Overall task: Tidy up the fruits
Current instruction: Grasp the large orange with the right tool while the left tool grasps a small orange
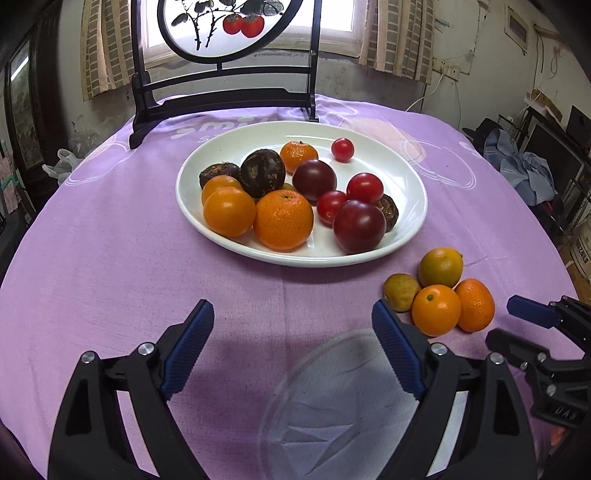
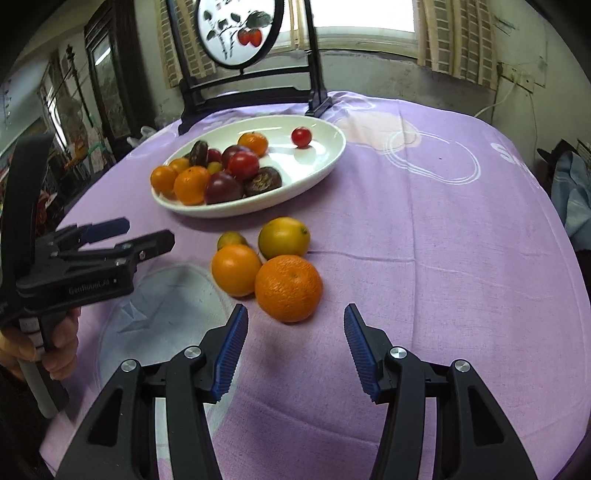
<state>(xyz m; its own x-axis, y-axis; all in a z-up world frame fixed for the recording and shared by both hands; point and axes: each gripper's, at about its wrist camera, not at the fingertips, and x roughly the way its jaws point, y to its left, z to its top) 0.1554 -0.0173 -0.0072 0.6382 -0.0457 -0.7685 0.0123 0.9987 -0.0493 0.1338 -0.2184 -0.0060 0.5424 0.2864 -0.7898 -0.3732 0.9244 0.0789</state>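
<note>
Left wrist: your left gripper [image 1: 291, 317] stands wide open and empty over the cloth [image 1: 110, 258], short of the plate [image 1: 406, 177] of fruit.

Right wrist: your right gripper [image 2: 295, 323] is open, empty, just before the nearest orange [image 2: 288, 288], perhaps a tangerine; three more citrus [image 2: 283, 238] touch behind it.

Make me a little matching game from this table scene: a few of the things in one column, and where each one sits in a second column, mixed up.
Things:
1. small red tomato
2. rough-skinned mandarin
3. clear dish
4. painted screen

Places:
A. on the purple cloth, in a cluster of four loose fruits
B. standing at the far edge of the table, behind the plate
C. alone at the far side of the white plate
D. flat on the cloth, near the left gripper

Pairs: 1-C, 2-A, 3-D, 4-B
</note>
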